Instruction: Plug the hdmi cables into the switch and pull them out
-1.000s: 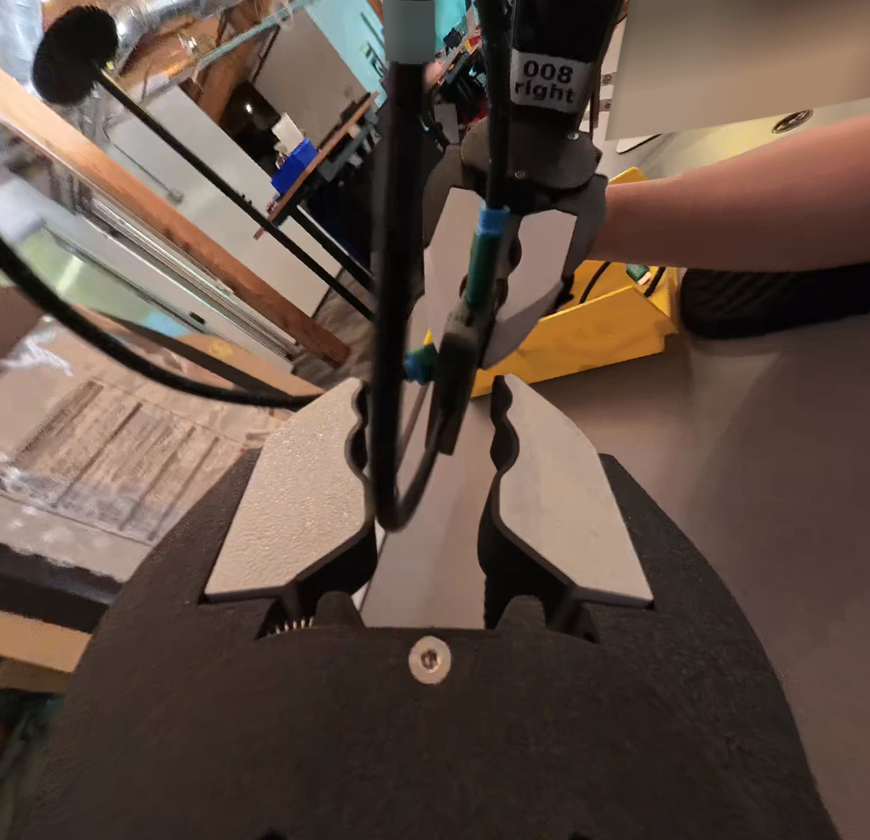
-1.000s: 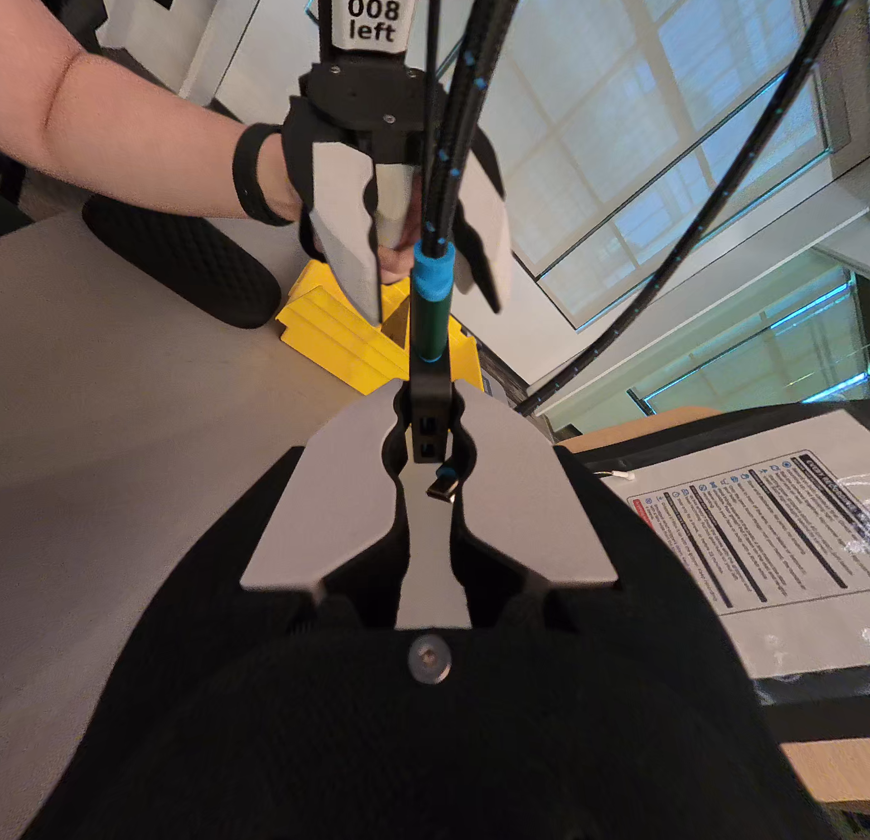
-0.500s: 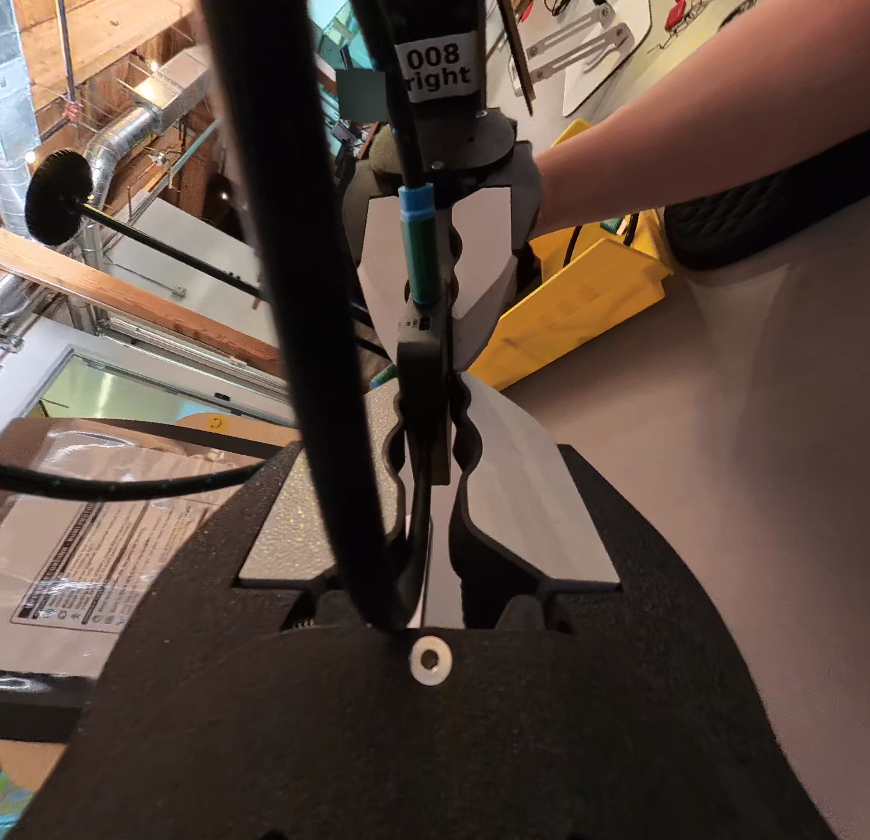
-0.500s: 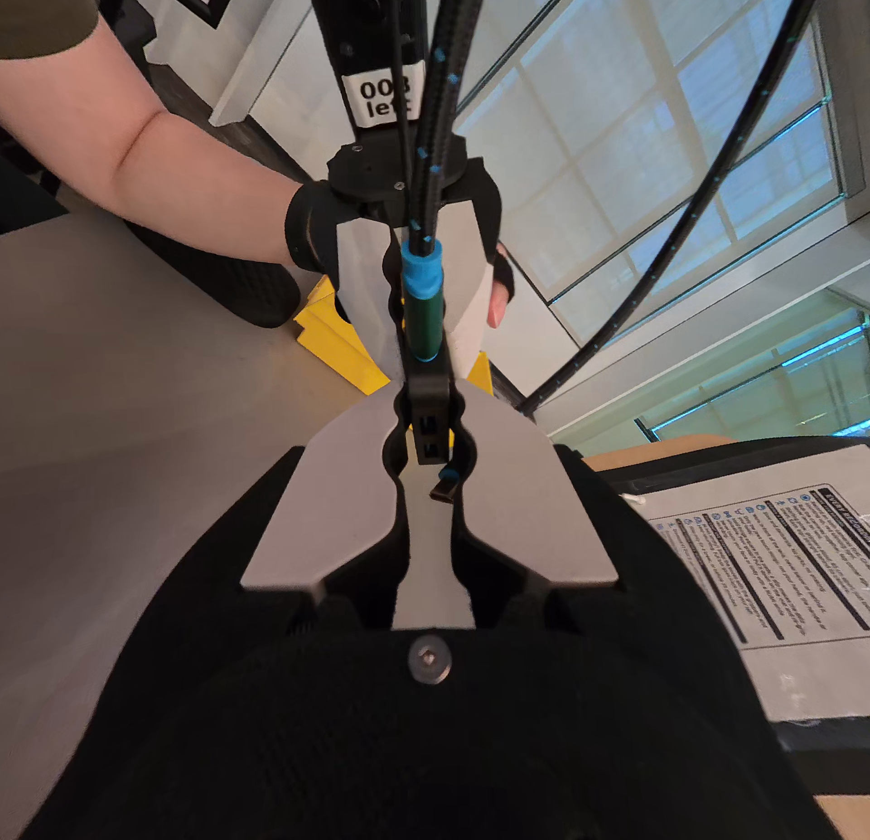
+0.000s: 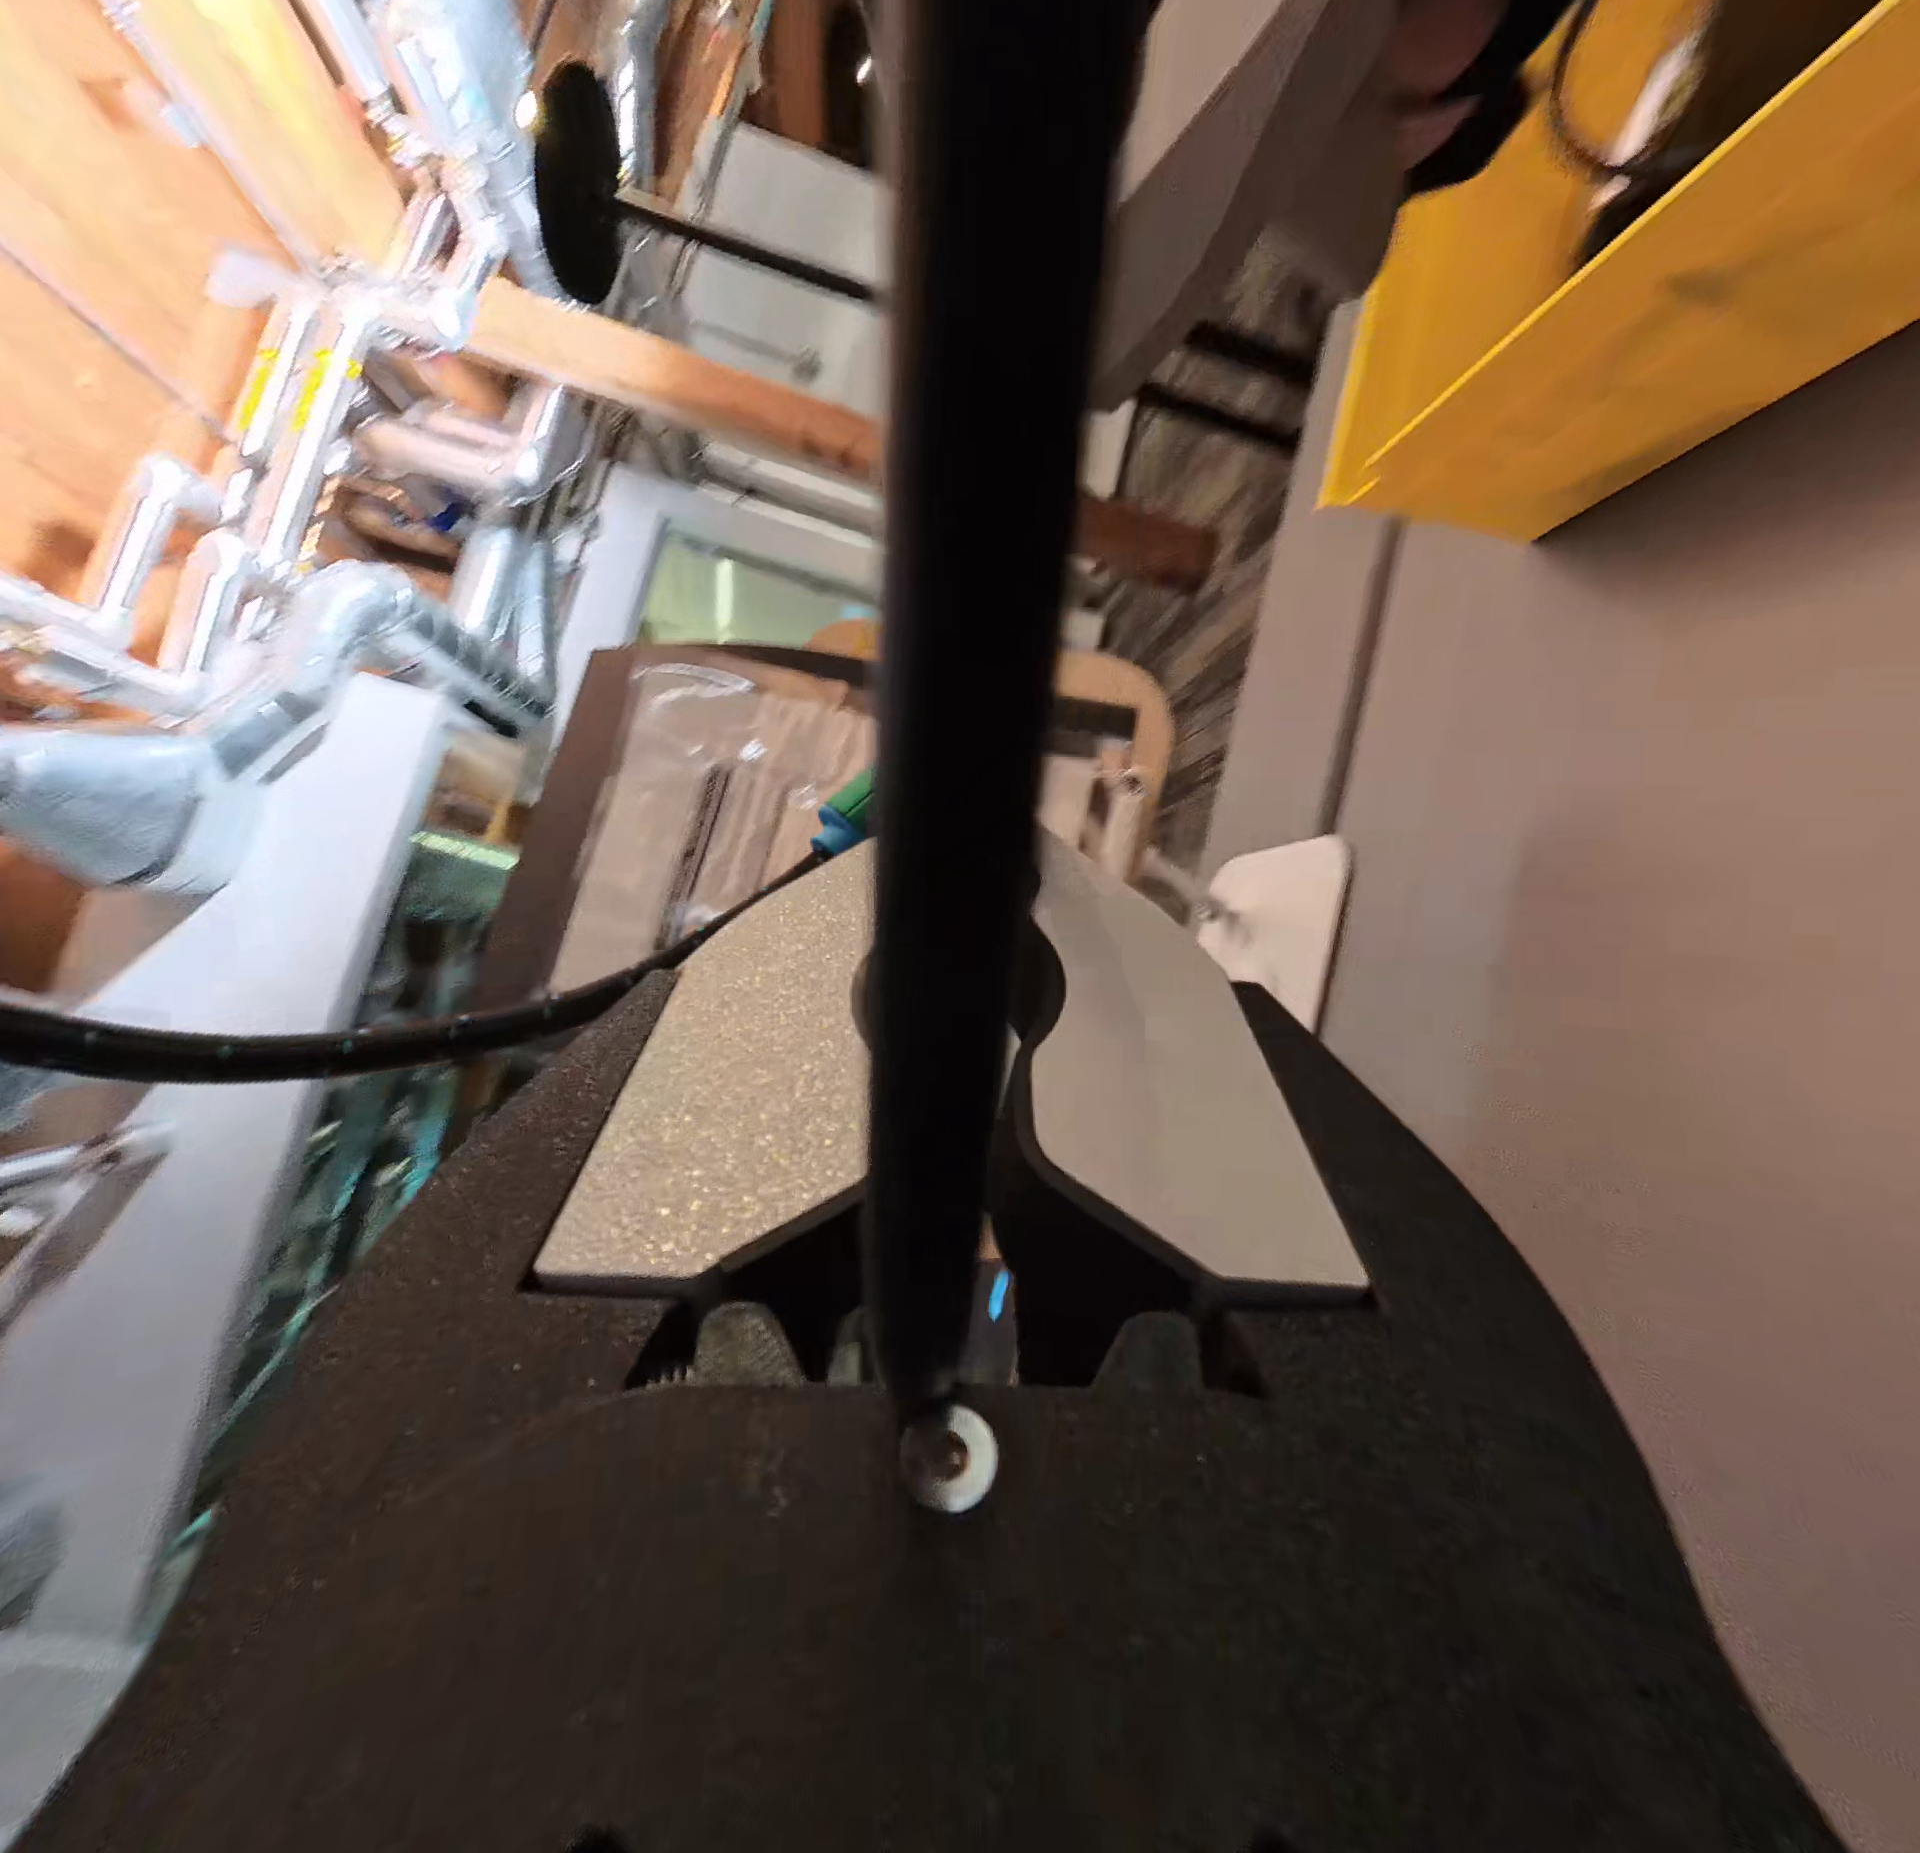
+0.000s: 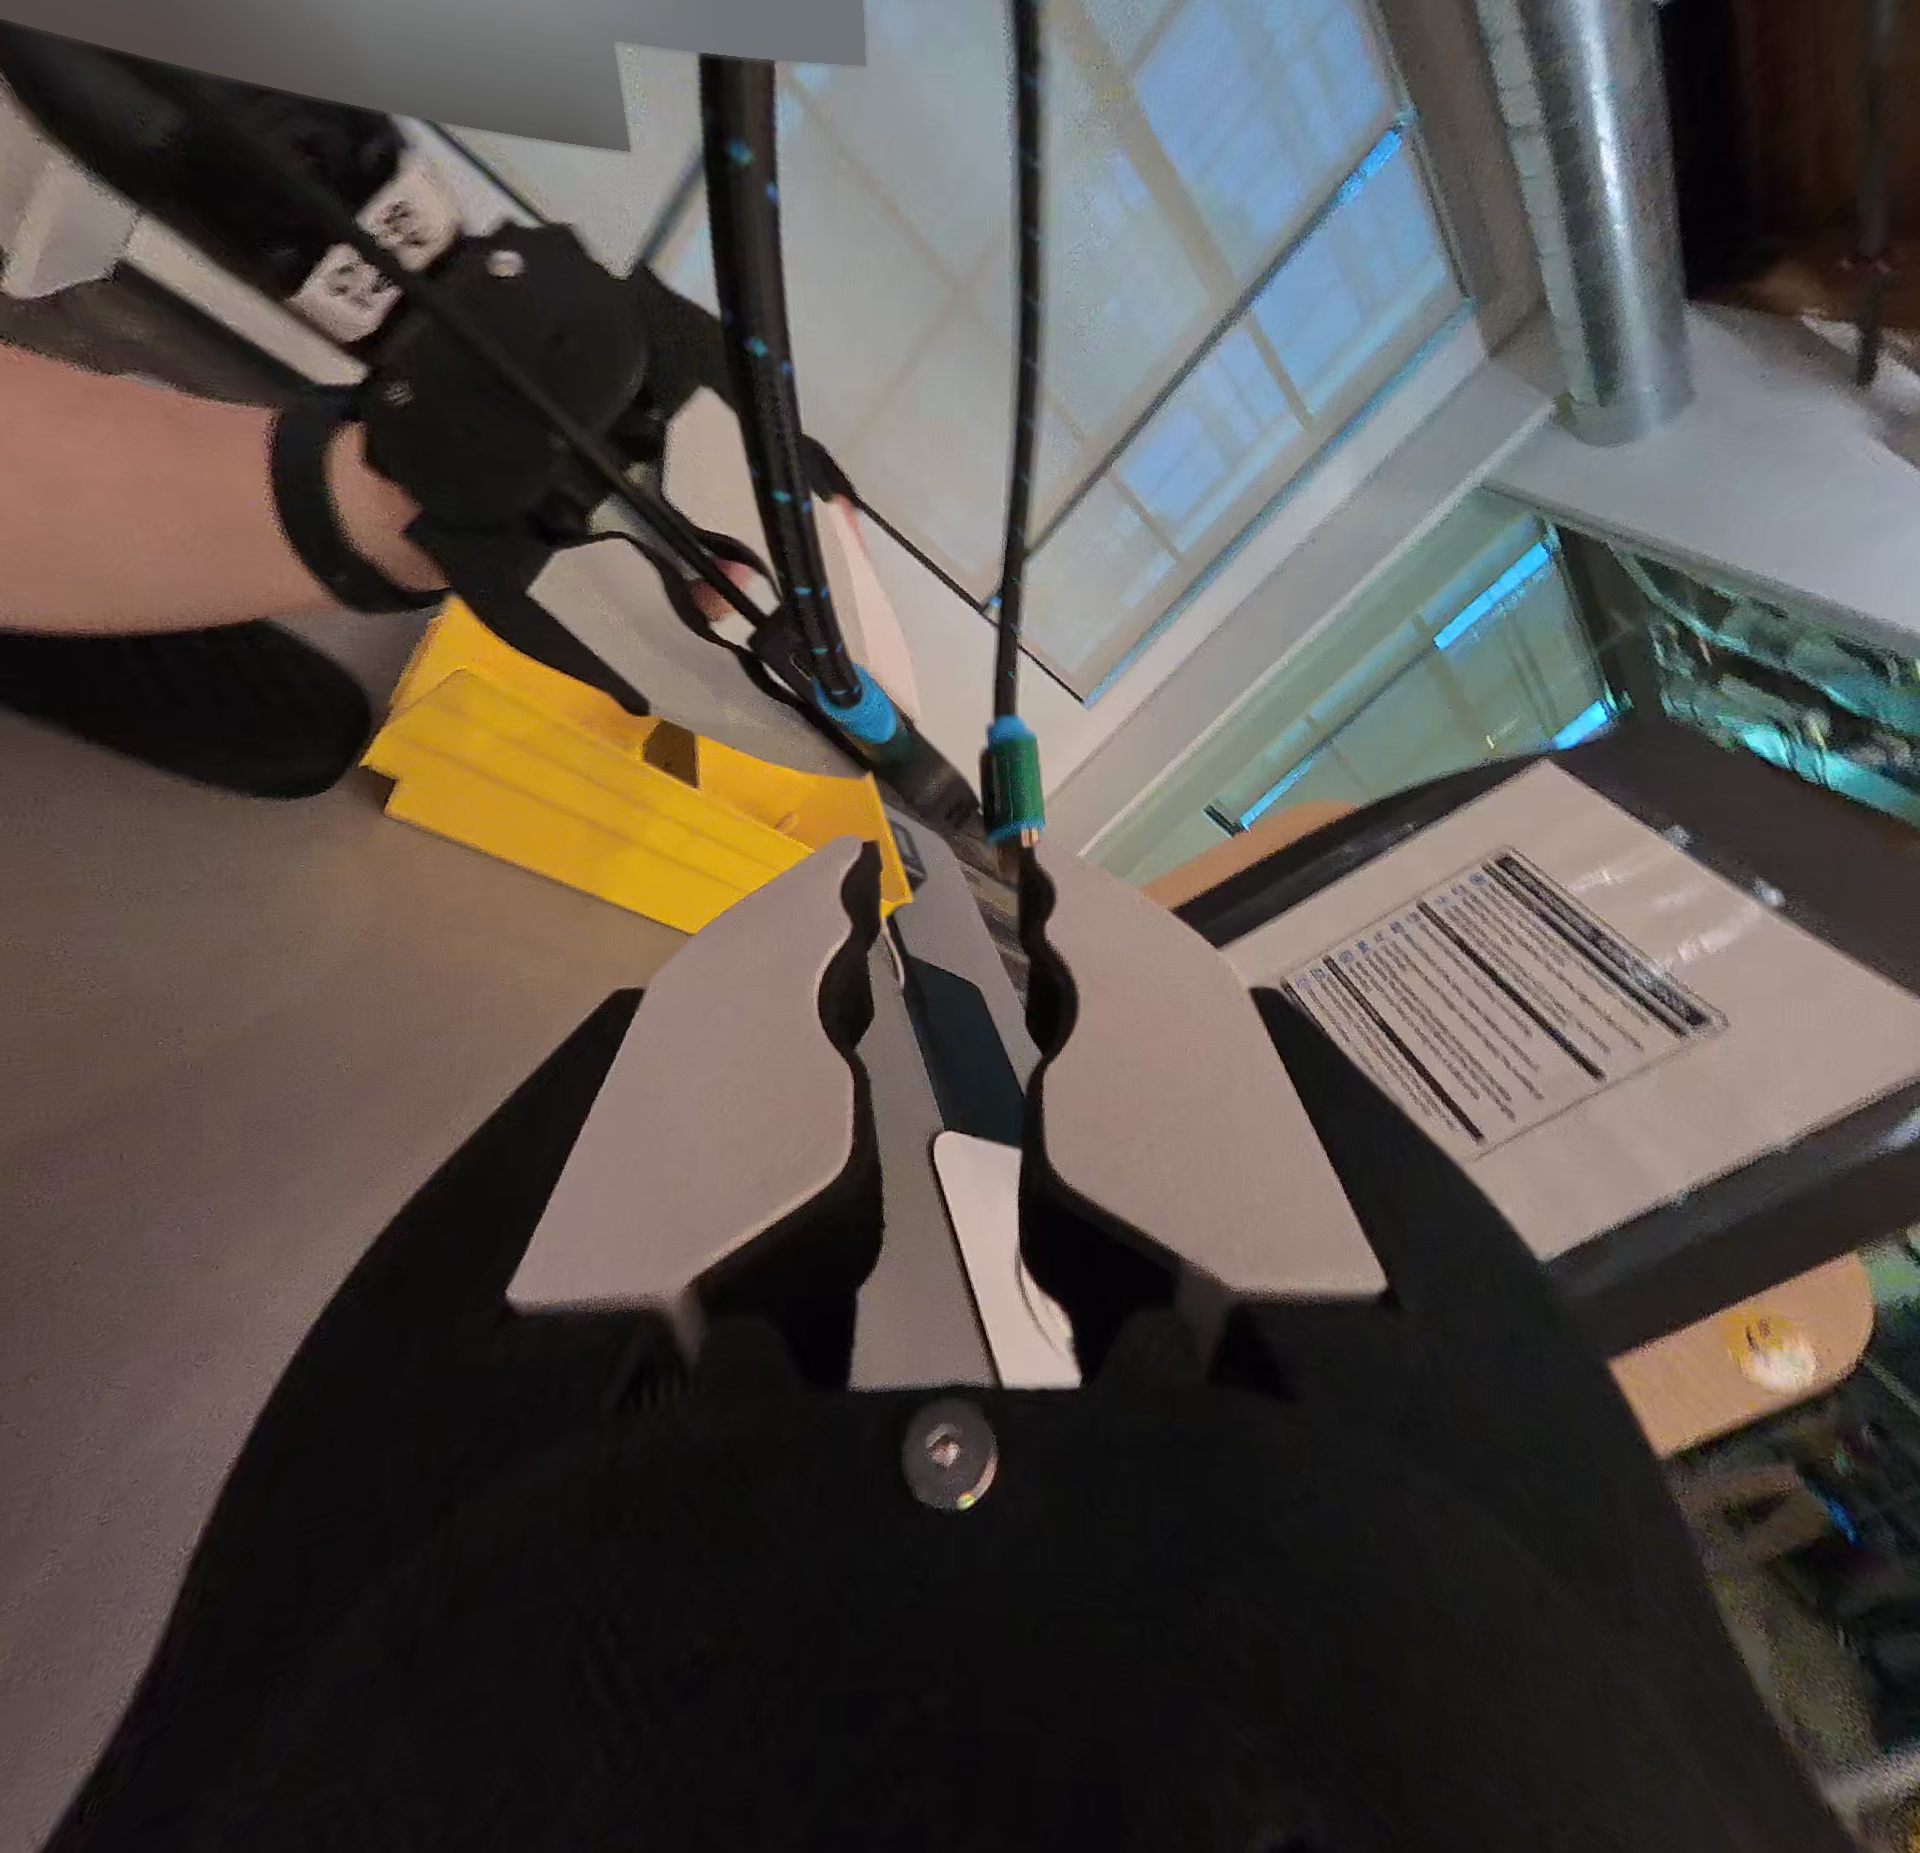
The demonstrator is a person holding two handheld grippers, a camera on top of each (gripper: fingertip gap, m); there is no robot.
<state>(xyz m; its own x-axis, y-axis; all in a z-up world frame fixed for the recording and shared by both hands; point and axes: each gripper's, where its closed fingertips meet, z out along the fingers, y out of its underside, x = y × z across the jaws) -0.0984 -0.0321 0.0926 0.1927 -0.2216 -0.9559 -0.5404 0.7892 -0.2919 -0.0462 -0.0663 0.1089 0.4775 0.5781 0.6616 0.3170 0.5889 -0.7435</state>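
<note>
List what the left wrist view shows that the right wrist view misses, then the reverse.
Left wrist only: a wooden beam, a black disc on a rod, and a black cable covering the gap between that view's own jaws.
Right wrist only: the switch between the open jaws of the right gripper, two plugs above it, a printed sheet and windows.
Both: the yellow bin, the grey table and silver ducts.
</note>
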